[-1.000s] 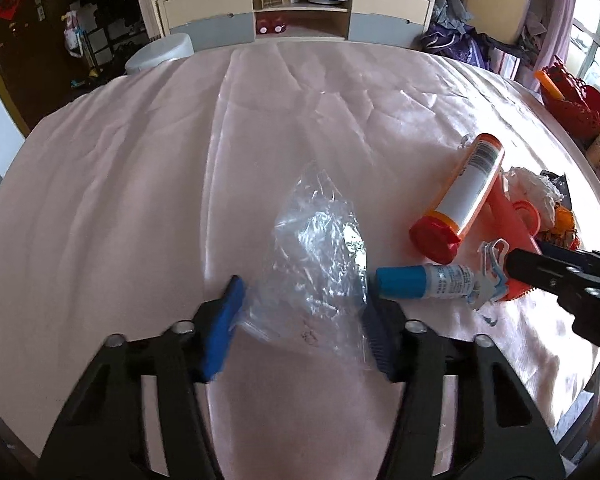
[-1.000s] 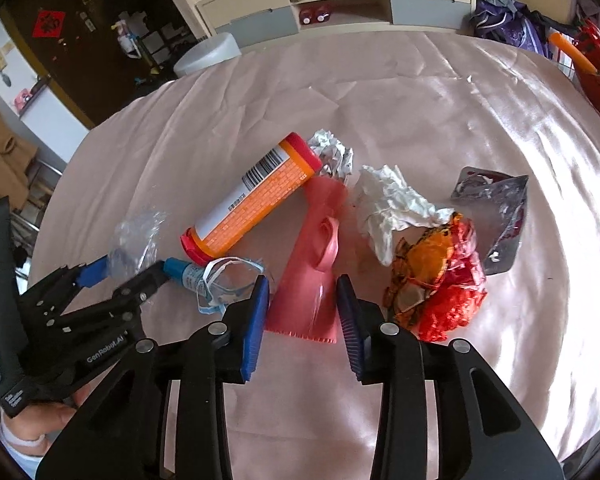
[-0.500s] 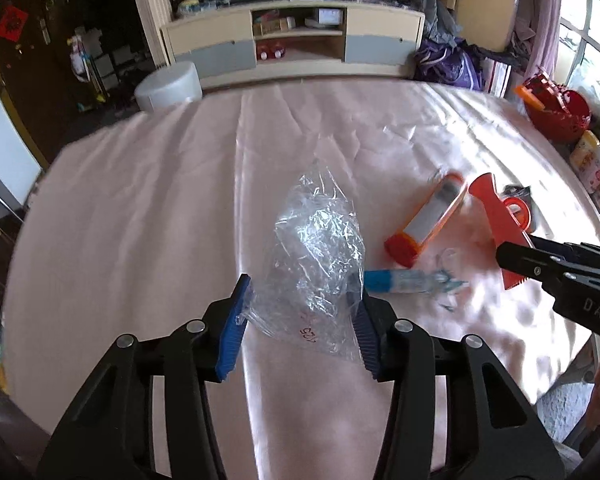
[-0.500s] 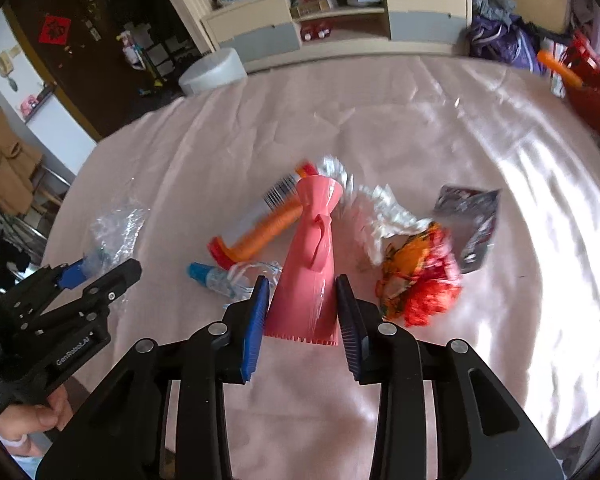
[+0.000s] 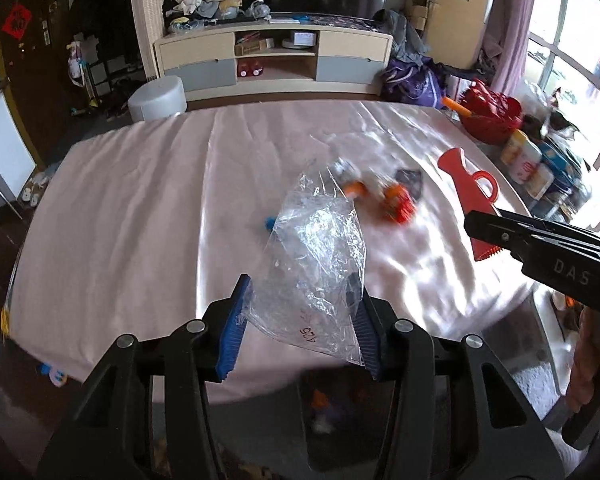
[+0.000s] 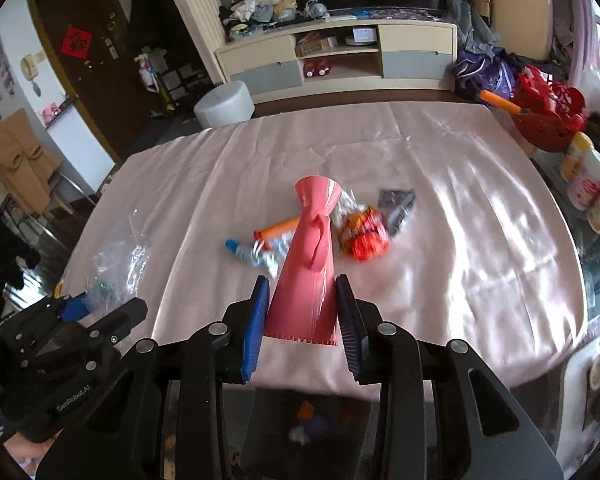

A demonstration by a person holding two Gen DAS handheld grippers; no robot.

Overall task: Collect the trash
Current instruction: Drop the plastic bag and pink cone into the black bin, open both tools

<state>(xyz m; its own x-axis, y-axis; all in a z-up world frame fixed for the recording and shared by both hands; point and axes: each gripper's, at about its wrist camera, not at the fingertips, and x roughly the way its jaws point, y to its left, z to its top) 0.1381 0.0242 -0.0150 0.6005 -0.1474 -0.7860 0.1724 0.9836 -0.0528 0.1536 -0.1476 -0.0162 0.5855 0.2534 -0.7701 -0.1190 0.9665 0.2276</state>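
The clear plastic bag (image 5: 320, 264) hangs clamped in the left gripper (image 5: 300, 320), above the table's near edge. The right gripper (image 6: 302, 320) clenches the red scraper (image 6: 312, 264). Best to hold the bag's mouth open beside the litter pile (image 6: 340, 228), then scrape in gently.

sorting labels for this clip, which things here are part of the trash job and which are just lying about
Part of the job:
- clear plastic bag, in the left gripper
- red scraper, in the right gripper
- orange tube, blue-capped bottle, orange-red wrapper, grey foil packet, all on the tablecloth

Just lying about:
- red basket
- white stool
- TV cabinet
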